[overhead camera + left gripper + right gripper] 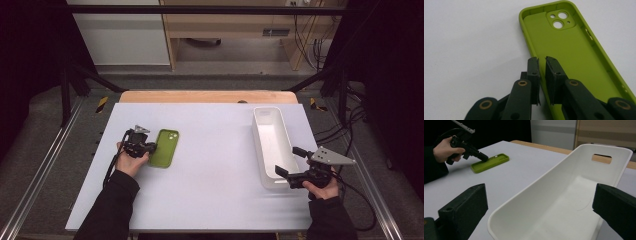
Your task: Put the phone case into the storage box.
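Currently the left claw sits at the near long edge of the green phone case, jaws nearly pressed together with that edge wall of the case running into the thin gap between them; whether the pads actually bite on the wall I cannot tell from the left gripper view. Case lies flat on the counter, open side up, camera cutout at the far end, on the left half of the counter in the high view. From the right gripper view the left claw angles down onto the case's near rim, hand wrapped round the grip. Right claw is spread wide, one jaw on each side of the near end of the white bin, not touching its walls in the right gripper view. Bin stands on the right side of the counter, long axis running away from the person, well apart from the case.
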Motion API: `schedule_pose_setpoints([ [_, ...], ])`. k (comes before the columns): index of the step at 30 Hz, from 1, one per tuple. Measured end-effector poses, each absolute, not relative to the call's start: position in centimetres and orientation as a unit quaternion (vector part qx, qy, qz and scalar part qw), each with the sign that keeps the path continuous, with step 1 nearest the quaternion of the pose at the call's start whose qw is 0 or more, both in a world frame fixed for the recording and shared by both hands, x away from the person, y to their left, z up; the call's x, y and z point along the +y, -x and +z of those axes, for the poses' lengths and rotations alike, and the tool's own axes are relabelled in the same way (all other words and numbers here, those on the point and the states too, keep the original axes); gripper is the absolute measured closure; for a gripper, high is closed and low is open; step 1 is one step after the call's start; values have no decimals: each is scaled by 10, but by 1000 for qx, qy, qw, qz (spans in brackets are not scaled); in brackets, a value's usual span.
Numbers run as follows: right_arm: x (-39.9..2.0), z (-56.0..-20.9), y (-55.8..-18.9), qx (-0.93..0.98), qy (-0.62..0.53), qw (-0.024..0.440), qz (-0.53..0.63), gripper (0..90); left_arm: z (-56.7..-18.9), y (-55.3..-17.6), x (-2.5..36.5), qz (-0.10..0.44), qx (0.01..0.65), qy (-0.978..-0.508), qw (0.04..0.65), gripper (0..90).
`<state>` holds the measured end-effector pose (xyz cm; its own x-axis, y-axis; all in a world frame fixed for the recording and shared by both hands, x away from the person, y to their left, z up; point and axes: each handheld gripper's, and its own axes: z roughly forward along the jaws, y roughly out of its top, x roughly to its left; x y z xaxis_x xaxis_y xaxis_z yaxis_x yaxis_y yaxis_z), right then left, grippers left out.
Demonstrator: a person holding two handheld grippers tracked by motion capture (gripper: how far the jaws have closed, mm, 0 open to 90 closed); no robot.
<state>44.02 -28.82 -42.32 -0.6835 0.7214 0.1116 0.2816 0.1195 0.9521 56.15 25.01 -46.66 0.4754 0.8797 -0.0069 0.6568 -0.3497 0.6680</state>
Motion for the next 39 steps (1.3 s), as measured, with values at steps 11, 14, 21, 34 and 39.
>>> schedule_pose_setpoints([
  [11,-288,-423,-440,722,-348,193,566,5,-465,-561,247,190,487,-799,297,864],
  [14,-289,-423,-440,722,-348,193,566,5,-465,-561,247,192,488,-798,297,873],
  [21,-289,-423,-440,722,-347,193,567,5,-466,-560,247,195,488,-797,298,879],
  [34,-289,-423,-440,721,-347,194,567,5,-454,-554,249,211,477,-791,320,881],
  [39,-289,-422,-440,721,-347,193,568,5,-450,-552,250,213,475,-787,329,881],
])
